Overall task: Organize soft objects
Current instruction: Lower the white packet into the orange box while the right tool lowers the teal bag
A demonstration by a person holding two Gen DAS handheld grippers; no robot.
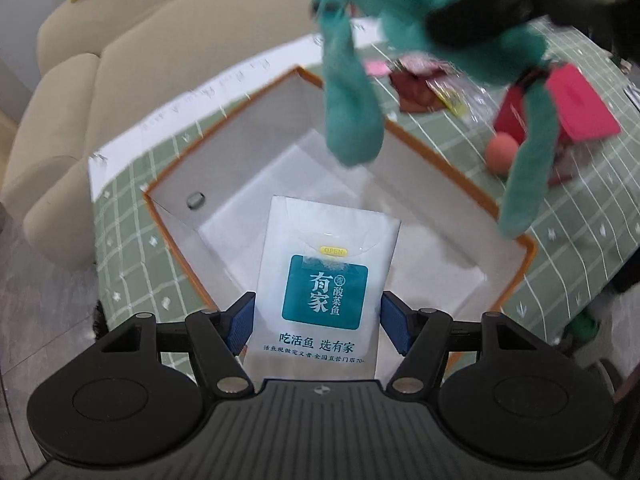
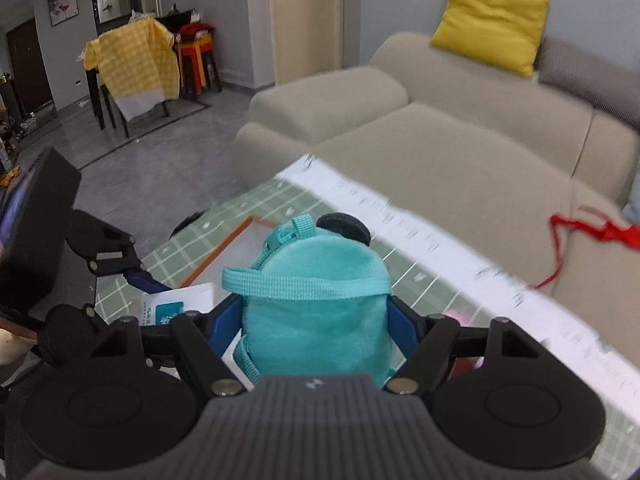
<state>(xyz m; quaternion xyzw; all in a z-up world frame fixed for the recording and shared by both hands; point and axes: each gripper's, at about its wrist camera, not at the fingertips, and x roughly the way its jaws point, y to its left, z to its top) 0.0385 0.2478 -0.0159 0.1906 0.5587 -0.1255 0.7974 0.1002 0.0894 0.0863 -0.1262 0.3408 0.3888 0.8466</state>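
Both gripping: left claw (image 1: 318, 322) tissue pack (image 1: 324, 280), right claw (image 2: 316, 326) teal plush (image 2: 316, 312).

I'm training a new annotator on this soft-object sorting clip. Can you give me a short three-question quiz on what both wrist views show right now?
1. True or false: the left gripper is shut on a white tissue pack with a teal label.
2. Multiple choice: the right gripper holds A) the yellow cushion, B) a teal plush toy, C) a pink ball.
3. Short answer: what is inside the orange-rimmed white box on the green checked tablecloth?

Key
1. True; the blue pads press both its sides.
2. B; its long limbs hang over the box in the left wrist view.
3. Nothing lies on its floor; only a small dark fitting on one wall.
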